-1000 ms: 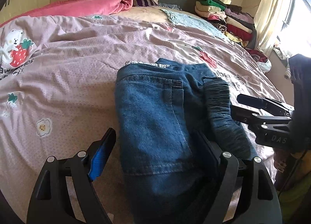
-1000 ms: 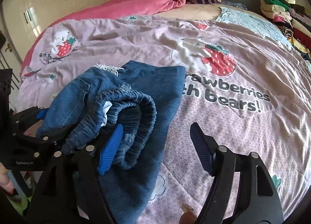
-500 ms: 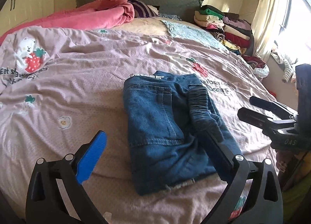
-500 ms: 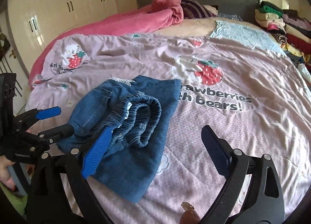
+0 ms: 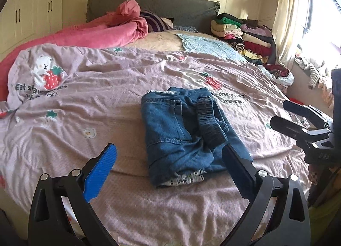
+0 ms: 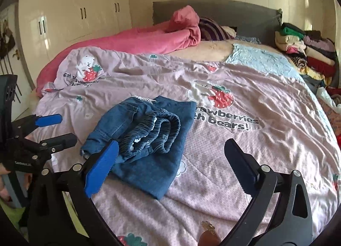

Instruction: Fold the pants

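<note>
Pants [image 5: 187, 135] lie folded on the pink bed cover [image 5: 106, 101], near its front edge. Denim is soft, floppy and a bit heavy, so pinch it at a thick edge. Left claw [image 5: 168, 173] is spread wide and empty. Right claw [image 6: 170, 167] is still opening, nothing in it. Only the right view shows the stretchy waistband [image 6: 157, 130] bunched open.
</note>
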`<control>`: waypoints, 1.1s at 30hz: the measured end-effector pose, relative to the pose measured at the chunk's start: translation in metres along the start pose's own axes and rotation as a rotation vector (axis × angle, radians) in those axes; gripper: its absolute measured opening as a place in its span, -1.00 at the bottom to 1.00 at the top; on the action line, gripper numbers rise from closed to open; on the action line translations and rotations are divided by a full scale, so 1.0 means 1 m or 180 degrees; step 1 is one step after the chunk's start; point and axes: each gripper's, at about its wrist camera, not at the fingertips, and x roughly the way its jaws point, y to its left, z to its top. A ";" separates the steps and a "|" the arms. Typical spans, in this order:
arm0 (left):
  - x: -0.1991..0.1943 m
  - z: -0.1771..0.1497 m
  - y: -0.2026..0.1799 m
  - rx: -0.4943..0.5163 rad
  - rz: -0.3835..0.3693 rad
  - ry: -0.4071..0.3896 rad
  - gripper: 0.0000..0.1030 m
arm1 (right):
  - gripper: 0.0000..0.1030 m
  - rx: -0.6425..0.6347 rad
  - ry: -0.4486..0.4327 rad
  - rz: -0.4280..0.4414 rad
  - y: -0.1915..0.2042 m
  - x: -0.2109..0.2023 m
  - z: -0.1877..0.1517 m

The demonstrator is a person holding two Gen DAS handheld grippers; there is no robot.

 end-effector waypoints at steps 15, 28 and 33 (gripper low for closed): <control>-0.032 -0.030 -0.010 0.0072 0.0048 -0.0017 0.91 | 0.82 -0.0026 -0.0161 -0.0058 0.014 -0.040 -0.020; -0.018 -0.065 -0.002 -0.0072 0.0031 0.0265 0.91 | 0.82 0.0154 0.0275 -0.0083 0.011 -0.025 -0.070; -0.014 -0.067 0.002 -0.0130 0.0058 0.0307 0.91 | 0.82 0.0179 0.0263 -0.0108 0.009 -0.024 -0.070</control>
